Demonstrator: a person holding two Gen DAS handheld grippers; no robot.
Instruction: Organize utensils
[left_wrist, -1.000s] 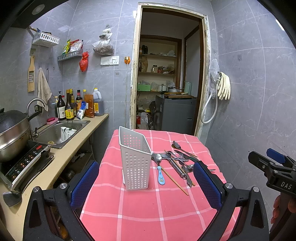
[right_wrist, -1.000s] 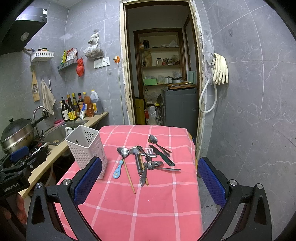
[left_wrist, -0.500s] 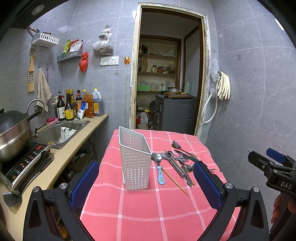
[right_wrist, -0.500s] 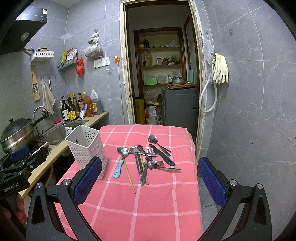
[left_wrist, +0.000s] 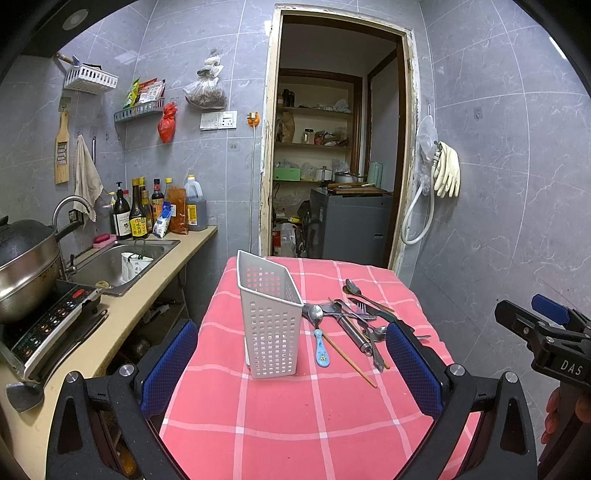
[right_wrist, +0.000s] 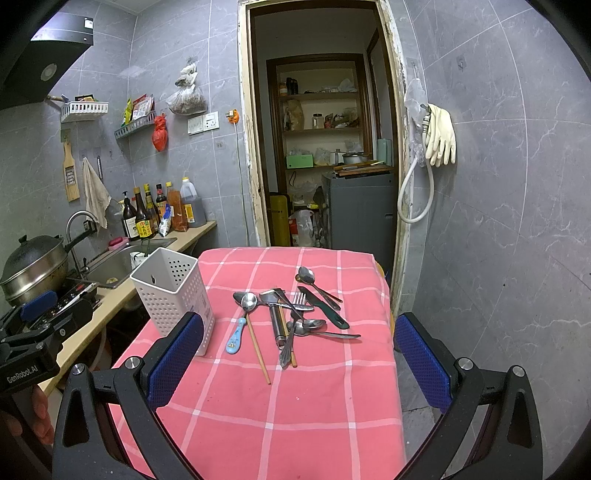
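A white perforated utensil holder (left_wrist: 271, 317) stands upright and empty on the pink checked tablecloth (left_wrist: 295, 413); it also shows in the right wrist view (right_wrist: 173, 295). To its right lies a pile of utensils (right_wrist: 295, 317): metal spoons, a fork, a dark-handled knife, wooden chopsticks (right_wrist: 258, 350) and a blue-handled spoon (right_wrist: 236, 334). The pile shows in the left wrist view (left_wrist: 351, 325). My left gripper (left_wrist: 291, 369) is open and empty, above the table's near part. My right gripper (right_wrist: 299, 363) is open and empty, short of the pile.
A counter (left_wrist: 122, 317) with a sink (left_wrist: 114, 262), bottles, a pot (left_wrist: 26, 266) and an induction cooker runs along the left. An open doorway (left_wrist: 332, 166) with a grey cabinet lies beyond the table. A tiled wall with hanging gloves (right_wrist: 439, 136) stands on the right.
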